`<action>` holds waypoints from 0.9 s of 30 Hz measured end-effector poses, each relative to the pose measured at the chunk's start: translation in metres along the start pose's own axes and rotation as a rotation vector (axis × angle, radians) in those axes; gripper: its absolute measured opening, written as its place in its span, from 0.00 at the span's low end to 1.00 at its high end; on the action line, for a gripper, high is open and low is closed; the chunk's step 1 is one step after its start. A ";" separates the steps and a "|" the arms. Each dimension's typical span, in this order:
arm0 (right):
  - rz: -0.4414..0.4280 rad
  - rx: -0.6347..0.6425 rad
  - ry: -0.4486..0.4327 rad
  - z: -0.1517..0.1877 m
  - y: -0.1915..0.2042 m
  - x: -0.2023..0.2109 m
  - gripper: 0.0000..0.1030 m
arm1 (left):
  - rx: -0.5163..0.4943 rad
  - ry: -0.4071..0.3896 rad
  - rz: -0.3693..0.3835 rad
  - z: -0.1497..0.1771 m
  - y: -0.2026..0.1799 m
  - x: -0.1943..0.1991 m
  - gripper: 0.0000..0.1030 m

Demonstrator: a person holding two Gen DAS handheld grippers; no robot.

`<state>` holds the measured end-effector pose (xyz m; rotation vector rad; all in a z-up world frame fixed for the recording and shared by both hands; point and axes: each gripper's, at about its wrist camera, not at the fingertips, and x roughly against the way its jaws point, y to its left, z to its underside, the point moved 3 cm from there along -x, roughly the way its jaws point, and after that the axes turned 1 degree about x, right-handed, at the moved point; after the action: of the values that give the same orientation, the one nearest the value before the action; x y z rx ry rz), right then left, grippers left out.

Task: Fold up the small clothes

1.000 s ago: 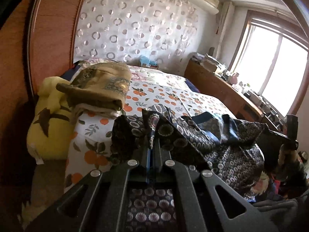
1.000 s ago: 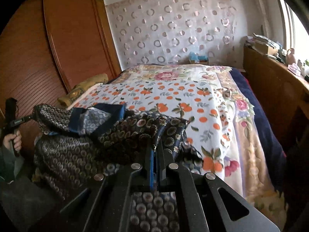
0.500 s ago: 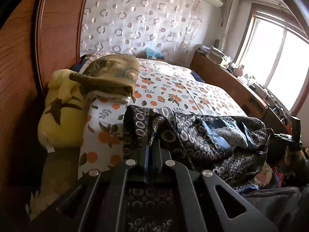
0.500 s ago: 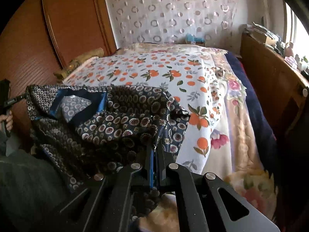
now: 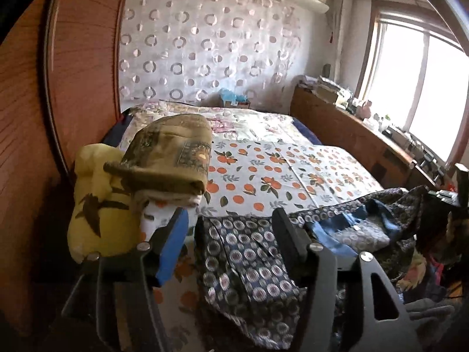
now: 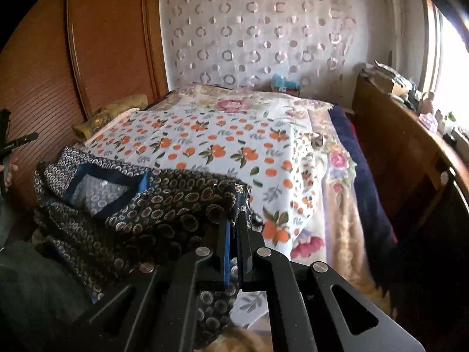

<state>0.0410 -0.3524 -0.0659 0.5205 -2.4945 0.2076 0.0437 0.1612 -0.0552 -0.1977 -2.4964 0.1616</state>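
A dark garment [image 5: 243, 252] with small circle prints and a blue neckline lies across the near edge of the bed. My left gripper [image 5: 230, 217] has its jaws opening wide. The garment's left part lies between the fingers, which do not press it. In the right wrist view the same garment [image 6: 146, 205] hangs in folds from my right gripper [image 6: 234, 220]. That gripper's jaws stand almost closed, just starting to part, with the cloth's right edge still pinched at the tips. A hand with the left gripper [image 6: 8, 146] shows at the far left edge.
The bed carries an orange-print sheet [image 5: 278, 176] over a floral quilt [image 6: 337, 161]. A folded brown blanket [image 5: 173, 158] and a yellow pillow [image 5: 93, 205] lie at its left side by the wooden wardrobe [image 5: 58, 88]. A wooden sideboard [image 6: 410, 161] runs along the right.
The left jaws, shut on the garment before, now stand apart and the cloth has dropped onto the bed edge. Both grippers have risen. The right still holds its edge.
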 end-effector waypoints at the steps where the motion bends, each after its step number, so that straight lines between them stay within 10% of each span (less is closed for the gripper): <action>1: 0.005 0.004 -0.001 0.000 0.001 0.001 0.05 | -0.007 0.006 -0.010 -0.004 0.001 -0.005 0.59; 7: 0.004 0.009 -0.012 0.002 0.000 0.003 0.18 | -0.020 0.059 -0.046 -0.012 0.012 -0.039 0.60; 10: 0.003 0.001 -0.007 0.006 -0.007 -0.007 0.56 | -0.030 0.099 -0.061 -0.010 0.016 -0.057 0.60; 27: -0.052 -0.137 0.121 0.007 -0.025 -0.116 0.57 | -0.031 0.354 -0.067 0.043 0.025 -0.120 0.60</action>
<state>0.1352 -0.3399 -0.1366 0.5003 -2.3550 0.0464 0.1166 0.1616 -0.1628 -0.1417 -2.1506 0.0536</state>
